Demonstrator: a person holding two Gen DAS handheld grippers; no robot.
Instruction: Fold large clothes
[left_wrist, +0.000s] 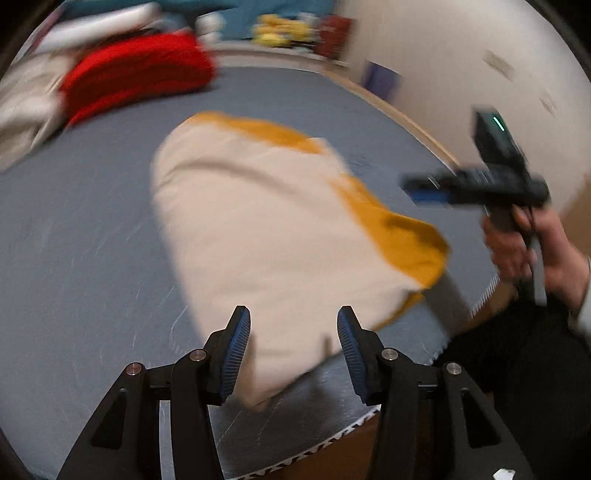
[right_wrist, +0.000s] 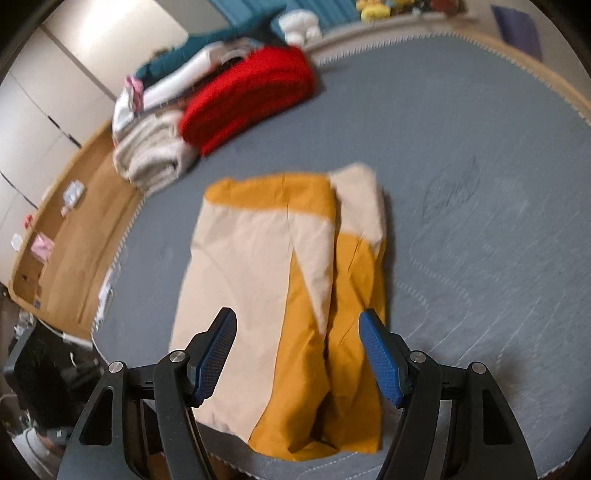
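Between the ribbed blue pads of the left tongs (left_wrist: 293, 350), set apart and gripping nothing, lies the near end of a folded garment (left_wrist: 258, 229), cream cloth with mustard-yellow panels, soft and lightly creased. Right tongs (right_wrist: 298, 354): likewise parted, empty, poised above the near mustard end of the same garment (right_wrist: 291, 295); seen from the left wrist view as a black device (left_wrist: 476, 188) held in a hand (left_wrist: 517, 240) at the right. Garment: oblong, folded lengthwise, resting on the grey quilted mattress (right_wrist: 480, 221) near its near edge. Mattress: matte, stitched in wavy lines, zigzag trim along the border, open grey surface to the right and beyond the garment. Far left: stack of folded items, namely a red knit piece (right_wrist: 251, 96), a cream towel-like roll (right_wrist: 155, 155), white and teal cloth (right_wrist: 184, 62) behind. Left of the mattress: wooden ledge (right_wrist: 74, 236) with small objects, too small to tell. Far edge: yellow soft toys (right_wrist: 375, 11), blurred.
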